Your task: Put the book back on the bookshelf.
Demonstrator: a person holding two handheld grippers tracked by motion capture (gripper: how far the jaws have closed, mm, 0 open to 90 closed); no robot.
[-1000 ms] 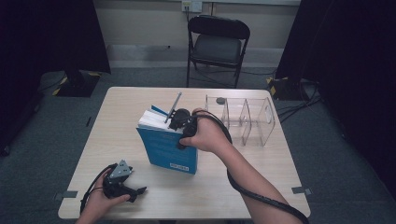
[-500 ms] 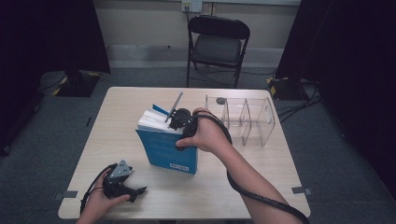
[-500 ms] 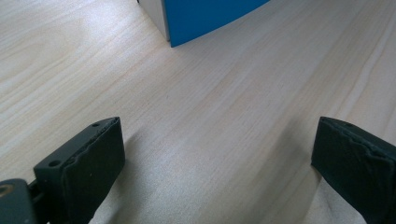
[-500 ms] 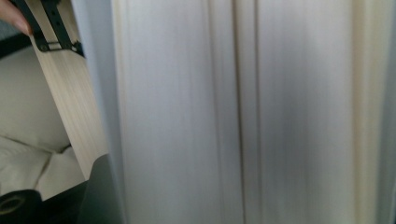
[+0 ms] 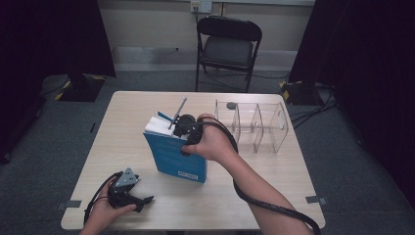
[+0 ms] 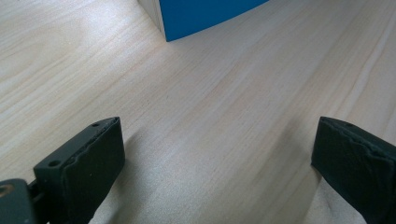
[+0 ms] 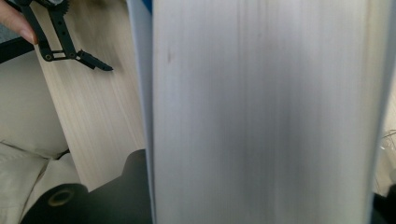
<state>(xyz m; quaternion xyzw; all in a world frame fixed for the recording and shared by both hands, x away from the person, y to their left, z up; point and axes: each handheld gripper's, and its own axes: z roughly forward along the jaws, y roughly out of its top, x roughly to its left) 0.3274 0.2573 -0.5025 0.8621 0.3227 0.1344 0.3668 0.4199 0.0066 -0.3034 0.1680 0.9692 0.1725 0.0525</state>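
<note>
A thick blue book stands upright near the middle of the table, white page edges facing up. My right gripper comes down on its top edge and is shut on it. In the right gripper view the page block sits between the black jaws. My left gripper rests on the table near the front left corner, apart from the book. Its jaws are spread wide over bare wood, with the book's blue lower corner ahead of them.
A clear plastic organiser with several compartments stands at the table's right rear, just right of the book. A black folding chair sits beyond the far edge. The light wooden table has bare room at front right and left rear.
</note>
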